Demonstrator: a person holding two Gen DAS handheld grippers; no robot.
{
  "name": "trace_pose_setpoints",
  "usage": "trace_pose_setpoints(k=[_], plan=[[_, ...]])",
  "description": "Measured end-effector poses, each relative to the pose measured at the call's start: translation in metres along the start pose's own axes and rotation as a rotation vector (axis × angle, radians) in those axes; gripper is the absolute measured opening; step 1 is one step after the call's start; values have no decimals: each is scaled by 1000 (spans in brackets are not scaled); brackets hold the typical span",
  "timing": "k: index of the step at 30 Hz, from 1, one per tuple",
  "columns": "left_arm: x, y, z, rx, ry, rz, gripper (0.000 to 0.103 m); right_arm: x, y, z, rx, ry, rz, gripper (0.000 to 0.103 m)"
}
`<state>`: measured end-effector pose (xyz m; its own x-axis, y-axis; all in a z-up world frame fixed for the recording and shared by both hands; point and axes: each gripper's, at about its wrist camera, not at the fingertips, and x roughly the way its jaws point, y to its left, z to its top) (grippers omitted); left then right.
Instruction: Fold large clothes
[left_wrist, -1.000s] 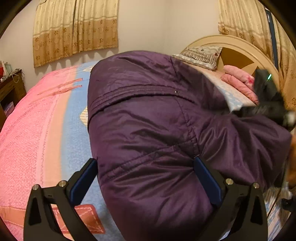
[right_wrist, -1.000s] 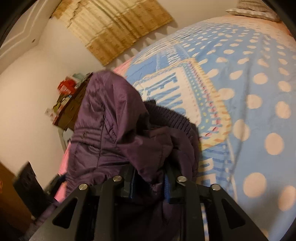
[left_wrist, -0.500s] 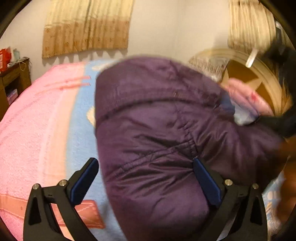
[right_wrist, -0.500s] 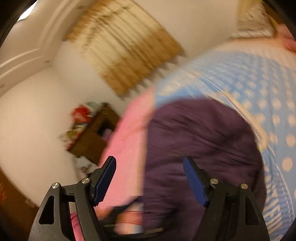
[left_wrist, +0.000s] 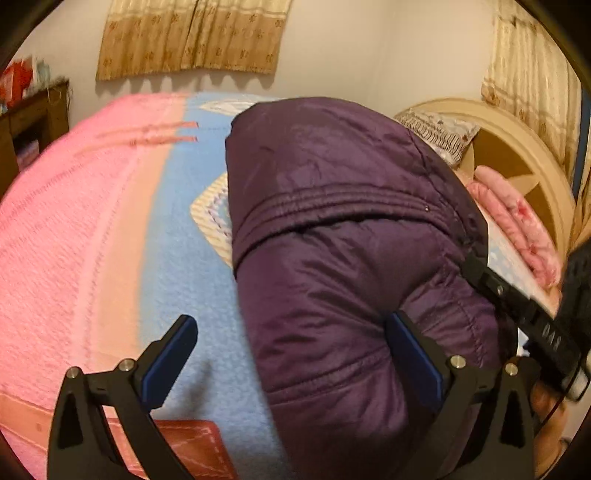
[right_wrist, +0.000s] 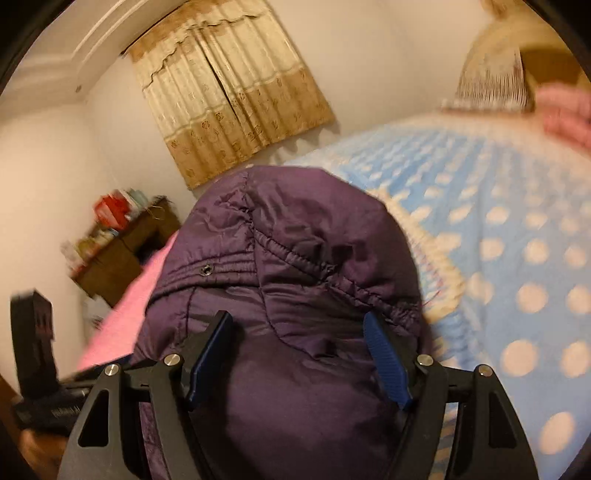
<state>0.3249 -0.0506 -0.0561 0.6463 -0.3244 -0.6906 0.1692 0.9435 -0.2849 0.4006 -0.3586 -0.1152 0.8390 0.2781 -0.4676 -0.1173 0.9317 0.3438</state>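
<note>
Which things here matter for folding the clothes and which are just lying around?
Part of the job: purple jacket; left tool; right tool; bed cover it lies on.

Just lying about: pillow; pink blanket; curtain; wooden shelf.

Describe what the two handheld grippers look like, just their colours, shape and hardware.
Both match. The left gripper and the right gripper each have two matte black fingers with triangular cut-outs, silver round-headed bolts at the joints, and flat blue pads on the inner faces. In the left wrist view, the right gripper's black body shows small pale markings, too blurred to read. No cables or sleeves are clearly visible.
</note>
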Motion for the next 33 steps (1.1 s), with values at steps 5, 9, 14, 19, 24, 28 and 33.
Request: trace_pose_setpoints(k=[5,9,14,19,24,28,33], plan=[[1,7,-6,-54,7,-51,103,-20,9,-6,-74,-81,-124,76],[-2,1,-4,-34,-13,-38,103,-26,2,-1,-53,-97,-177,90],[-3,-2,0,-10,-26,-5,103,-19,-14,9,29,-20,-140,97],[0,-5,5,16,-23,13,103,22,-67,16,324,227,68,102],[11,12,8,-97,32,-96,103,47,-93,8,432,331,221,102],[15,35,7,-226,76,-201,103,50,-89,7,411,328,213,102],[29,45,5,-300,138,-274,103,54,-85,5,398,332,210,102]])
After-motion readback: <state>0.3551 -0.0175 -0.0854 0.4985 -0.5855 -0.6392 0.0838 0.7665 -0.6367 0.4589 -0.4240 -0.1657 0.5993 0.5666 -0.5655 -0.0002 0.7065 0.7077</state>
